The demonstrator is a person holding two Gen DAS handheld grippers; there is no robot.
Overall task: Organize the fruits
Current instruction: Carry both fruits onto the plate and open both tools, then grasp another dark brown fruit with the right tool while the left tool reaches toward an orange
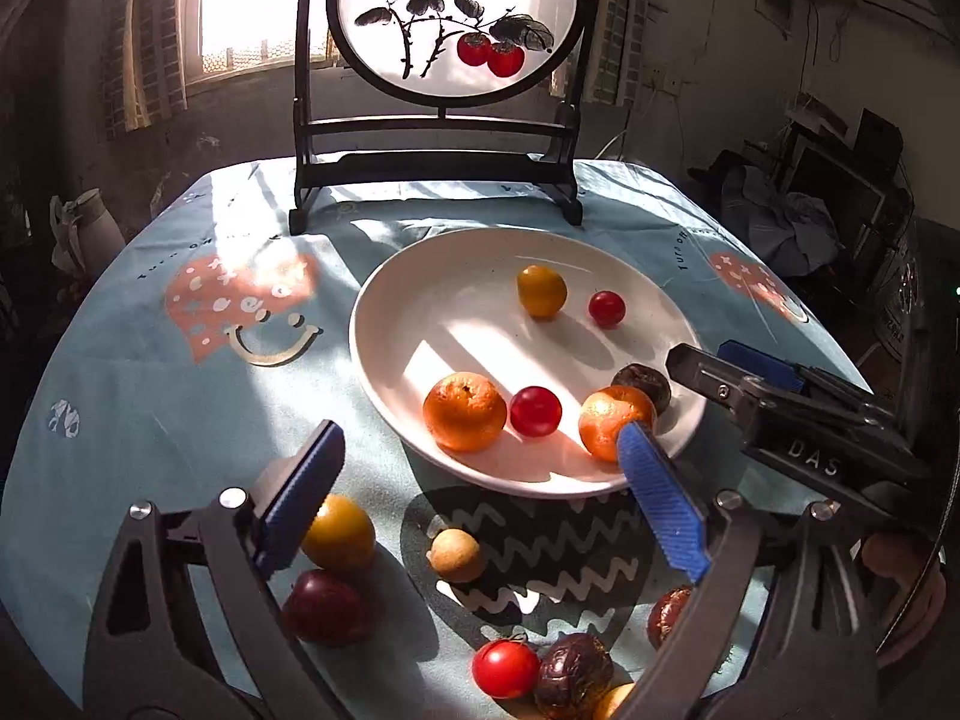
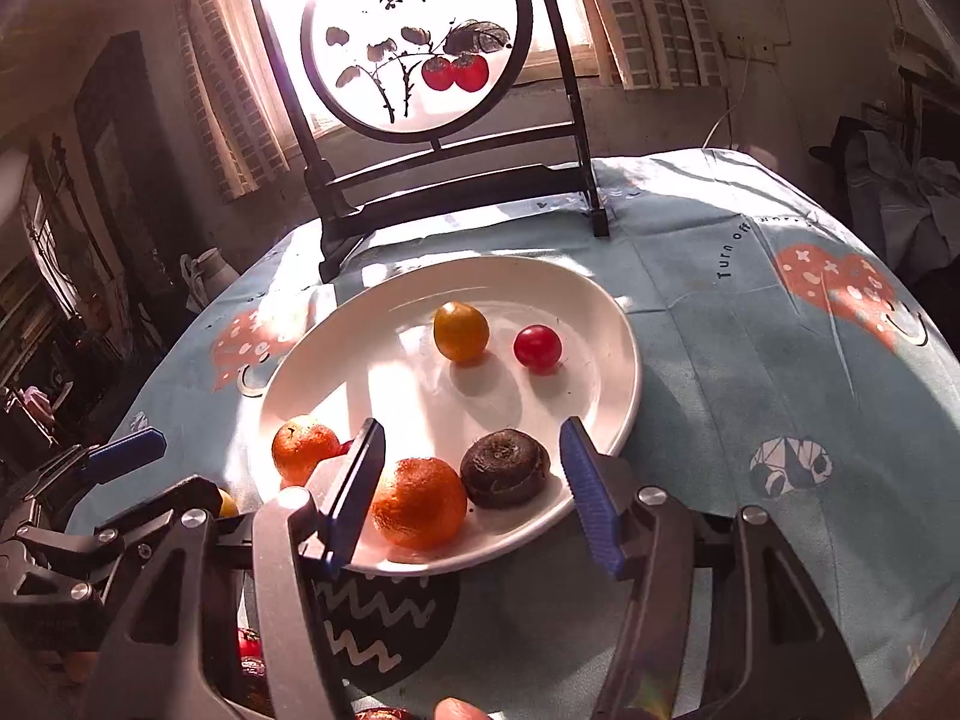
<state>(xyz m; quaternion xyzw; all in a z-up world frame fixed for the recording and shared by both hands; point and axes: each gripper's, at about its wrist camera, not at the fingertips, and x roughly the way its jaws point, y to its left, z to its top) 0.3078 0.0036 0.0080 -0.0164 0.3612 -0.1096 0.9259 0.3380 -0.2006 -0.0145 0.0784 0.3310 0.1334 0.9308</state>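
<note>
I am holding both grippers over a round table (image 1: 150, 396) in a sunlit room, sorting loose fruit onto a white plate (image 1: 408, 276). The left gripper (image 1: 480, 486) is hanging with its fingers (image 1: 300, 498) spread wide and empty, above the fruit not yet on the plate: a yellow plum (image 1: 342, 531), a dark plum (image 1: 321, 606), a small tan fruit (image 1: 456, 553), a red tomato (image 1: 504, 668) and wrinkled dark fruit (image 1: 573, 675) by the near edge. The right gripper (image 2: 474, 483) is sitting partly open over the plate's near rim, pinching nothing, with an orange (image 2: 420, 501) and a shrivelled dark fruit (image 2: 505, 467) lying between its fingers. I am judging these pieces light, round and apt to roll; the tomato looks smooth and easily bruised, so I would take each across its widest middle with gentle pressure.
</note>
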